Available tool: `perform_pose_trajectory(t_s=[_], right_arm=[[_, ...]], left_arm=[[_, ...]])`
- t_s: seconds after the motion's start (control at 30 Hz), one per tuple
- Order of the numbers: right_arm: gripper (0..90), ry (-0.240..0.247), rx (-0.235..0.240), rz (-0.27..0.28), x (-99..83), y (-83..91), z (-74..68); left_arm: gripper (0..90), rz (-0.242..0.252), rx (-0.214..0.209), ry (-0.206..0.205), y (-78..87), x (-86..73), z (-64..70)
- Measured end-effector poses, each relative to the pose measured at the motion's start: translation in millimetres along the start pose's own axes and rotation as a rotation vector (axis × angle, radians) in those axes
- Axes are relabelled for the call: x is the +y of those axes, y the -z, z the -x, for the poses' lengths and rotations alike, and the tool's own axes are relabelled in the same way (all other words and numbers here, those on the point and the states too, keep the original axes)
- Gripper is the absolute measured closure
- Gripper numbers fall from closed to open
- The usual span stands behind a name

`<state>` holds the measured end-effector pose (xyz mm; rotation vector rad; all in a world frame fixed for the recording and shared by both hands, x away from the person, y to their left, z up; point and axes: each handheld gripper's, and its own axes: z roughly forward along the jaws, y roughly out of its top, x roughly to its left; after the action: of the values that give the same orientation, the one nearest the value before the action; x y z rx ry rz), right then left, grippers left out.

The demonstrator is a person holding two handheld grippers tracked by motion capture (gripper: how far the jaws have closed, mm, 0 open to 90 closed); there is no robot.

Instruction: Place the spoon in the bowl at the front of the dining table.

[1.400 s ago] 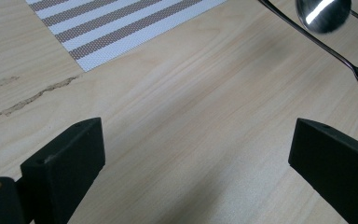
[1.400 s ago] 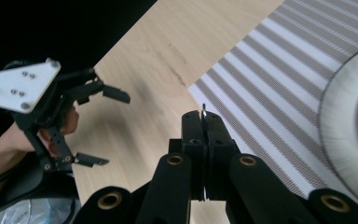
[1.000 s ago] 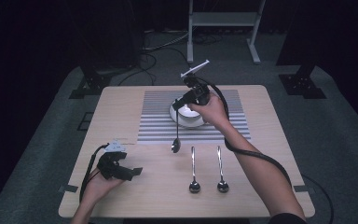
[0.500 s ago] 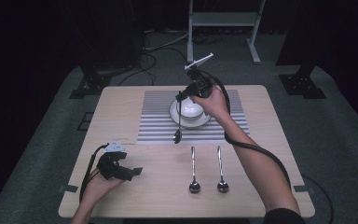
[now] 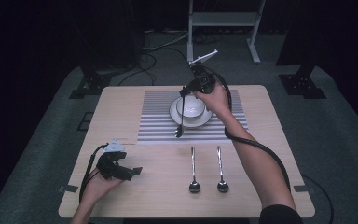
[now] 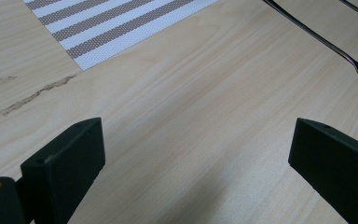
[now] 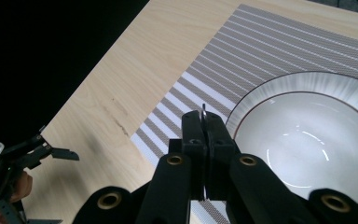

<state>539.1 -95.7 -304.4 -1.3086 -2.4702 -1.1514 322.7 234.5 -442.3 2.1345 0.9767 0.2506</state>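
My right gripper hovers over the back of the striped placemat, shut on the handle of a spoon that hangs bowl-down just left of the white bowl. In the right gripper view the handle's thin edge shows between the closed jaws of this gripper, with the white bowl and its ribbed plate to the right. My left gripper rests at the table's front left, open and holding nothing. Bare wood lies between the wide-apart jaws of this gripper.
Two more spoons lie side by side on the wooden table in front of the placemat, bowls toward the person. One spoon reaches the left gripper view's right edge. A metal stand is behind the table.
My right gripper has risen and drawn back toward the bowl, lifting the spoon off the placemat so that it hangs free. The left gripper has stayed put.
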Motion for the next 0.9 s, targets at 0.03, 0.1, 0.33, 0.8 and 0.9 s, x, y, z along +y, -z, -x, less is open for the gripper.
perform_pose_trajectory(t_s=[0.03,0.1,0.33,0.8,0.9], right_arm=[[88.3,-0.006,-0.001,0.003,0.8,0.7,1.1],[88.3,-0.009,-0.007,0.012,2.7,2.5,3.1],[88.3,-0.026,-0.03,0.032,11.1,11.9,7.1],[88.3,-0.064,-0.1,0.067,22.5,23.0,20.8],[88.3,-0.071,-0.111,0.088,25.4,28.5,26.3]], left_arm=[[2.6,0.0,0.0,-0.002,0.3,0.2,-0.1],[2.6,0.002,0.002,-0.003,0.4,0.3,0.1],[2.6,0.005,0.001,-0.003,0.5,0.4,0.3],[2.6,0.003,0.002,-0.005,1.5,-0.2,-0.8],[2.6,0.002,0.004,0.0,1.9,-0.7,-1.2]])
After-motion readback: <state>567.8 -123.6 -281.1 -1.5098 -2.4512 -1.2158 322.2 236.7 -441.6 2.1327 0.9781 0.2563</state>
